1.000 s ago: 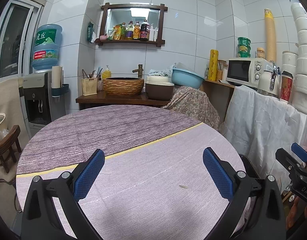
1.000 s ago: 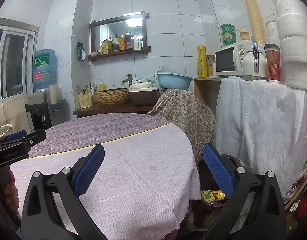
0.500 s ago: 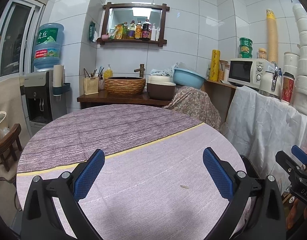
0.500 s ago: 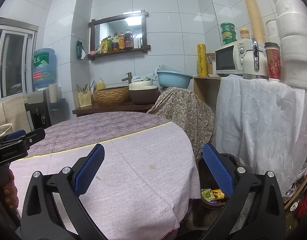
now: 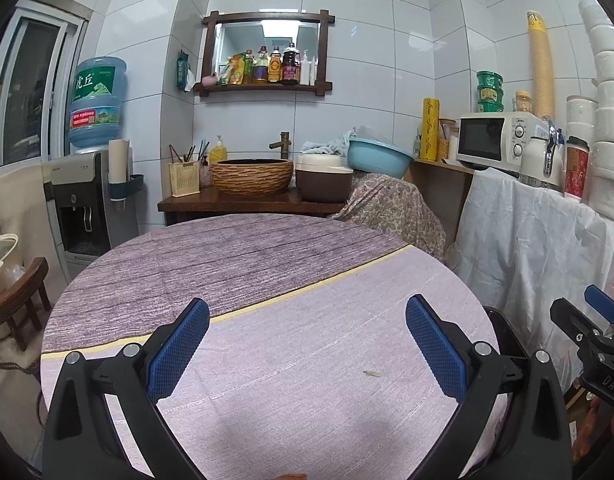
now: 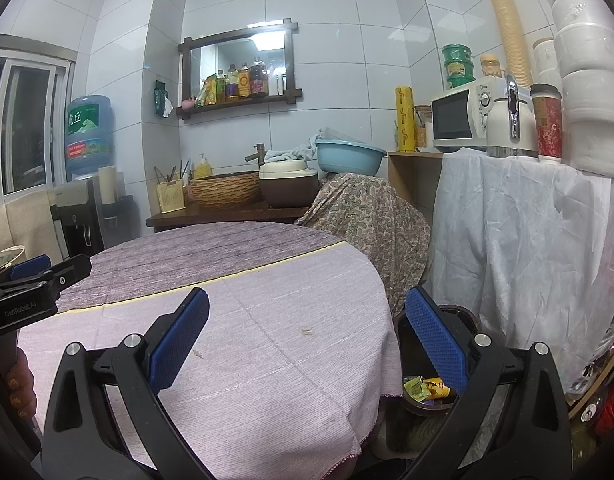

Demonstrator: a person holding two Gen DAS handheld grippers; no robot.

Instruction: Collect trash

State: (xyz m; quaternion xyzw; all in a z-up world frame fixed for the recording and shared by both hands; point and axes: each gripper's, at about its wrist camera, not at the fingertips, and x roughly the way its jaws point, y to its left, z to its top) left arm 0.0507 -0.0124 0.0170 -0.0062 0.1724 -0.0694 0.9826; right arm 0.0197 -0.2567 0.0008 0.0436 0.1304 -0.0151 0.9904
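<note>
Both grippers hang over the near edge of the round table [image 5: 267,264], and neither one has anything in it. The left gripper [image 5: 307,354] has its blue pads [image 5: 178,354] spread wide, with only the lilac tablecloth [image 5: 307,400] showing between them. The right gripper [image 6: 307,354] stands just as wide apart — its left finger over the cloth, its right finger out past the table's rim, above the trash bin [image 6: 459,314] that sits on the floor just beside the table on the right.

Down in that dark bin I can see crumpled wrappers [image 6: 427,388], yellow and green, lying at the bottom. On the cloth itself only small bits remain: a pale crumb [image 5: 371,374] near the right pad in the left camera's view, and in the right camera's view the same kind of speck [image 6: 307,332] with a thin dark sliver [image 6: 198,355] nearer the left pad. None of these touches either tool.

At the far side a wooden counter carries a woven basin [image 5: 251,176], a brown pot [image 5: 325,184] and a blue bowl [image 5: 379,158]. On the right a microwave [image 5: 495,140] sits above a white sheet [image 5: 539,240] — and a water dispenser [image 5: 83,200] stands at far left.
</note>
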